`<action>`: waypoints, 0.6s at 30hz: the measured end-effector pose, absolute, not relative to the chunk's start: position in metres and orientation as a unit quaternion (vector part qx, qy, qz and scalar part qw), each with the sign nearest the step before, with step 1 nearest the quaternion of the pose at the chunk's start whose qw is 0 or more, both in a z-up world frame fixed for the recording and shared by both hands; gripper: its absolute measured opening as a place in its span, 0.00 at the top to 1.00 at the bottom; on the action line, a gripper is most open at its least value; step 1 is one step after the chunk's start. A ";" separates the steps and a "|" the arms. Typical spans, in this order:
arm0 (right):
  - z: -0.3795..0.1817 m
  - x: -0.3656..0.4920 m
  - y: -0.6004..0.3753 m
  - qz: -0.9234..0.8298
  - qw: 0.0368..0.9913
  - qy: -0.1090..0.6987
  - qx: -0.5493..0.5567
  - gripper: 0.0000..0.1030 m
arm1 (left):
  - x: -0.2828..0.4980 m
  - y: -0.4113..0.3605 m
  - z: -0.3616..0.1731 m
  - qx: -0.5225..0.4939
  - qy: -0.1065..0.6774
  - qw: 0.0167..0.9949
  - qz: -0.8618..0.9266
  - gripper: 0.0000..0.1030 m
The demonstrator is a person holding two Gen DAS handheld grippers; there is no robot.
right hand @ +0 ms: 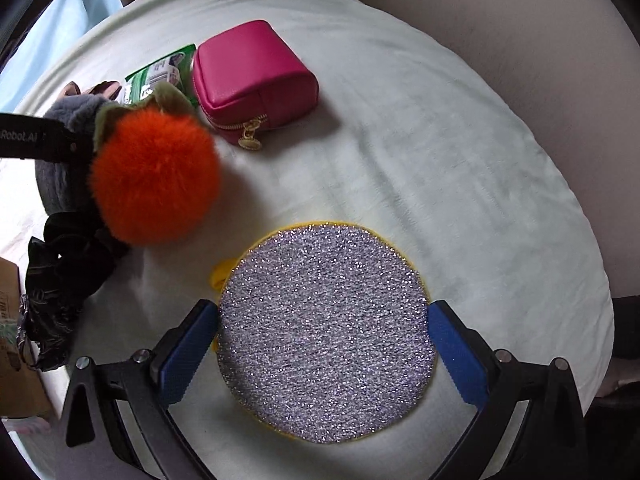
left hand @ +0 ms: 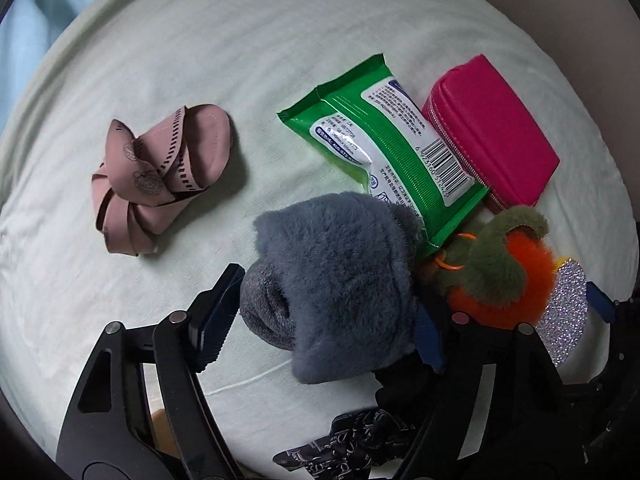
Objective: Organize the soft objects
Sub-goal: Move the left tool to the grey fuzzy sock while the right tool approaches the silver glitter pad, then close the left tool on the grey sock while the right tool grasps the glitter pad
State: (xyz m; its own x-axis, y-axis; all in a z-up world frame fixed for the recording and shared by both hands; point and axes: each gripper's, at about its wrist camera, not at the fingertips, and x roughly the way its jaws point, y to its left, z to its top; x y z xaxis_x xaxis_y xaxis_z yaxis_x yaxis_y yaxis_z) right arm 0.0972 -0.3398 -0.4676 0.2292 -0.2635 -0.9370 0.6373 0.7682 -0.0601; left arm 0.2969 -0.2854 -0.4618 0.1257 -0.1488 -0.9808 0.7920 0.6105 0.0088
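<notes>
A grey plush toy (left hand: 332, 272) lies on the pale green sheet (left hand: 240, 40) between the fingers of my left gripper (left hand: 328, 304). The blue pads meet its two sides, and its right flank covers the right pad. In the right wrist view, a round silver glitter pad with a yellow rim (right hand: 328, 332) lies flat, and my right gripper (right hand: 324, 308) straddles it, open. Its pads sit at the disc's edges without squeezing it. An orange pompom with green leaves (right hand: 156, 176) rests beside the grey plush toy (right hand: 60, 120).
A pink ribbon-wrapped bundle (left hand: 160, 172) lies apart at the left. A green wipes pack (left hand: 384, 148) leans on a magenta zip pouch (left hand: 492, 128). A black scrunchie (left hand: 360, 444) sits near the bed's edge. A cardboard box (right hand: 12, 340) stands beyond the bed's edge.
</notes>
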 end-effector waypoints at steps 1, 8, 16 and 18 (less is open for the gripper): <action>-0.468 0.097 -0.339 -0.296 0.765 0.547 0.171 0.00 | 0.297 -0.287 -0.462 0.281 0.567 0.695 -0.340 0.33; -0.468 0.101 -0.331 -0.303 0.764 0.544 0.169 0.10 | 0.295 -0.281 -0.461 0.266 0.571 0.698 -0.340 0.42; -0.466 0.091 -0.330 -0.285 0.776 0.537 0.171 0.44 | 0.284 -0.259 -0.443 0.257 0.568 0.712 -0.324 0.45; -0.462 0.088 -0.330 -0.281 0.778 0.535 0.170 0.51 | 0.283 -0.253 -0.435 0.251 0.566 0.718 -0.318 0.45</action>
